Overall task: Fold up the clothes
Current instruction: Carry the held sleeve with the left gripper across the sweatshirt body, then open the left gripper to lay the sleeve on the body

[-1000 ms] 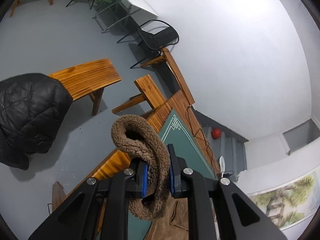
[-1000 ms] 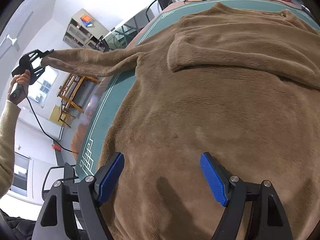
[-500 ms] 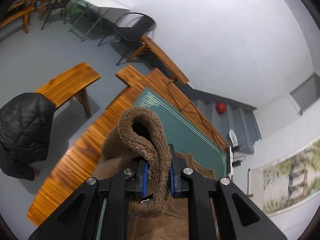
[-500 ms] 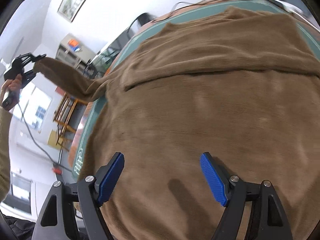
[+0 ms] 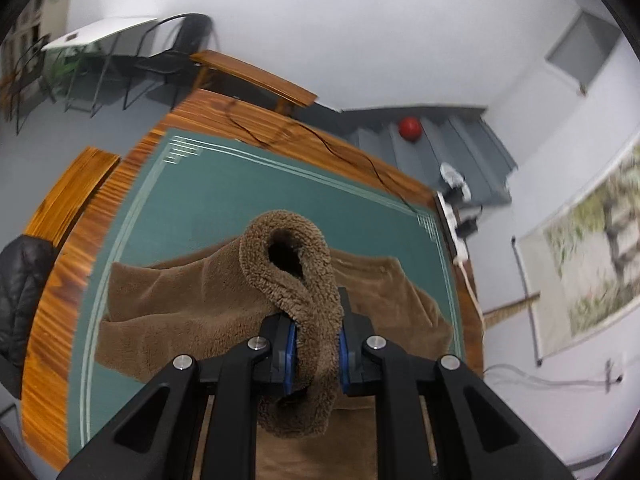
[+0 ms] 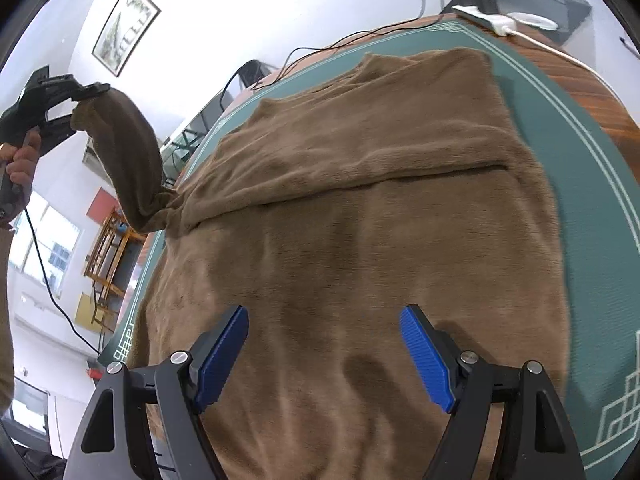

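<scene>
Two hand-held grippers in use. Left hand-held gripper [image 5: 316, 346] is clamped on the cuff [image 5: 292, 264] of a brown fleece sweater [image 6: 360, 240]; the cuff opening loops up above the blue pads [image 5: 289, 350], a short end hangs below them. From the right wrist view, the same left hand-held gripper [image 6: 74, 110] is raised off to the sweater's left, held by a person's hand [image 6: 20, 160], and the sleeve [image 6: 128, 160] arcs from it down to the shoulder. Sweater body lies flat on the green mat [image 6: 592, 208] covering the wooden desk [image 5: 52, 304]. Other sleeve [image 6: 360, 168] is folded across the chest, lying on the body. Right hand-held gripper [image 6: 326, 354] hovers over the lower part of the sweater, jaws wide apart, nothing between them; contact with the fabric cannot be judged. Black cable [image 5: 320, 140] runs along the desk's far edge. Black jacket [image 5: 20, 292] sits beside the desk.
</scene>
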Tool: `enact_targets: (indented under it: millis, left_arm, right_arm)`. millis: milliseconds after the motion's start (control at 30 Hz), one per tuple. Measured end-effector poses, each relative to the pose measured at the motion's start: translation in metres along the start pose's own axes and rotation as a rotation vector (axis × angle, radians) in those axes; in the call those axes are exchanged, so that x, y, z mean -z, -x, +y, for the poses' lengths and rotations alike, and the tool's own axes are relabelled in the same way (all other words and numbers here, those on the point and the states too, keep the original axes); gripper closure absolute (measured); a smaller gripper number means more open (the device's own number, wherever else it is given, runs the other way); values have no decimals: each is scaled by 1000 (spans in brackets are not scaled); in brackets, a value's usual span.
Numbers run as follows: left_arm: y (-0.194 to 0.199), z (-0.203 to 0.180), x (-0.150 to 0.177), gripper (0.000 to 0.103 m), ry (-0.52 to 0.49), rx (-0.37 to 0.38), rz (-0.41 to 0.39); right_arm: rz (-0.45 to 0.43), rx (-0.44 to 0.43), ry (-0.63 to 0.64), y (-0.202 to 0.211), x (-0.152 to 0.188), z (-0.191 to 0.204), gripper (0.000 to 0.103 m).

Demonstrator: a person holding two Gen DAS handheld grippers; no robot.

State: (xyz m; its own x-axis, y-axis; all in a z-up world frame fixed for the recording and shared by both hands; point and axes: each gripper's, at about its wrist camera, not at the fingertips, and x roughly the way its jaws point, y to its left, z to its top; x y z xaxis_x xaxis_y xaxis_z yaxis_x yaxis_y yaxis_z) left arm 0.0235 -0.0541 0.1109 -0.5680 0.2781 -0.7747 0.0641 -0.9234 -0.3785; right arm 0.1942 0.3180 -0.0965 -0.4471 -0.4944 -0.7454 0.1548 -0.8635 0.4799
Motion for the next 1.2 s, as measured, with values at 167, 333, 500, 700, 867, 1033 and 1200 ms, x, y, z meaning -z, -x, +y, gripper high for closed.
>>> enact_targets:
  millis: [167, 333, 500, 700, 867, 1033, 1200]
  left_arm:
    - [-29, -51, 22, 85, -90, -37, 20]
    - [-59, -88, 43, 85, -153, -55, 55]
    - [-95, -118, 70, 85, -221, -91, 110]
    - [-135, -138, 97, 85, -261, -117, 183]
    - [-167, -145, 114, 46, -272, -135, 281]
    - [-175, -157, 129, 18, -306, -89, 321]
    - [-158, -146, 129, 18, -287, -69, 307]
  right_arm:
    - [-5, 2, -21, 7, 1, -19, 23]
    - [-11, 5, -42, 15, 3, -37, 23]
    - [-14, 4, -47, 16, 2, -46, 23]
    - [-14, 5, -53, 20, 2, -55, 23]
    - [-13, 8, -69, 22, 4, -63, 23]
    - [-8, 8, -64, 22, 3, -65, 23]
    - [-7, 4, -64, 22, 1, -66, 23]
